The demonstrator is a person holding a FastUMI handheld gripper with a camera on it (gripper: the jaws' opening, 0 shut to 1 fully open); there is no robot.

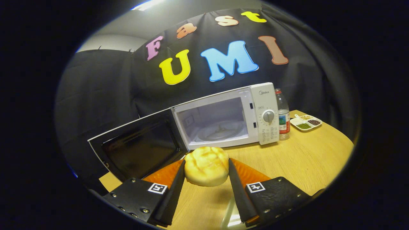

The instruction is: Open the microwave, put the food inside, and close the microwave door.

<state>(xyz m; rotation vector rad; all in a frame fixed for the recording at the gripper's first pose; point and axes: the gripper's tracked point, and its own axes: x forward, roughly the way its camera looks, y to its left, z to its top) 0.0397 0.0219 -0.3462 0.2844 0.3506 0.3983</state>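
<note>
A white microwave [262,108] stands on the wooden table beyond the fingers, its dark-windowed door [140,147] swung wide open to the left. Inside, the glass turntable [220,130] lies bare. A pale yellow bun [206,166] sits between my two fingers, held above the table just in front of the microwave's opening. My gripper [206,167] is shut on the bun, with one finger pressed on each side of it.
A plastic bottle with a red label [282,116] stands right of the microwave. Farther right, a white divided dish of beans [305,123] rests near the table's edge. The open door blocks the left side. Bare wood [306,159] lies right of the fingers.
</note>
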